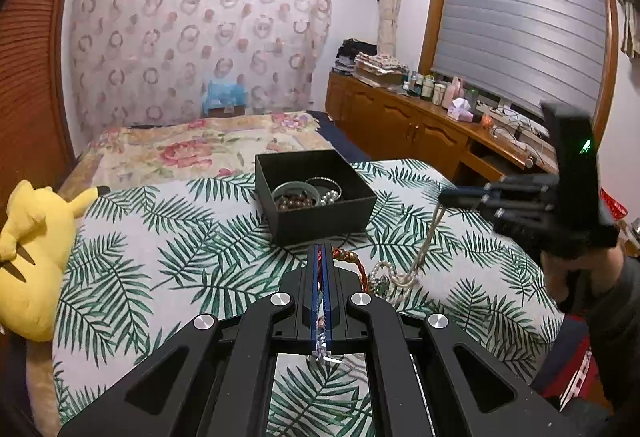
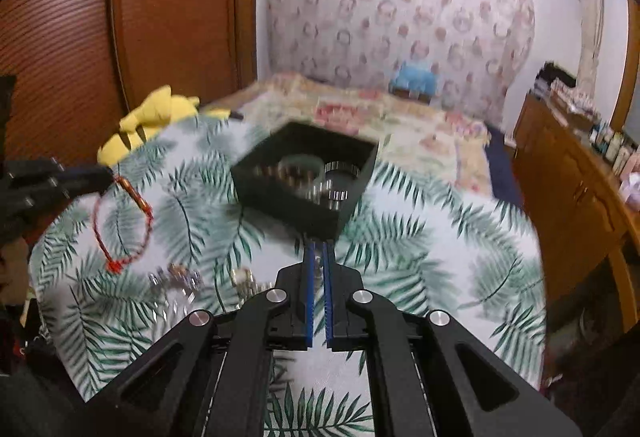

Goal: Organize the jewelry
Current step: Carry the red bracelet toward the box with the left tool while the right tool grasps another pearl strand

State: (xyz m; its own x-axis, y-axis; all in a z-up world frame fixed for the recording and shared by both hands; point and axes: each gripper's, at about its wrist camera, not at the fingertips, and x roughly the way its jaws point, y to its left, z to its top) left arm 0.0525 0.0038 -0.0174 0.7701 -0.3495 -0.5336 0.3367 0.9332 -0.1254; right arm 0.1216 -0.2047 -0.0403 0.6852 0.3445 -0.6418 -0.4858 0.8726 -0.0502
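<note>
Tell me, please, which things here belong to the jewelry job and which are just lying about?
Job: black box, red cord bracelet, pearl strand, loose trinkets.
Lying about: yellow plush, tissue box, bottles.

Soft, even indoor light, no hard shadows; left wrist view sharp, right wrist view smeared with motion blur, fisheye corners dark and bent.
</note>
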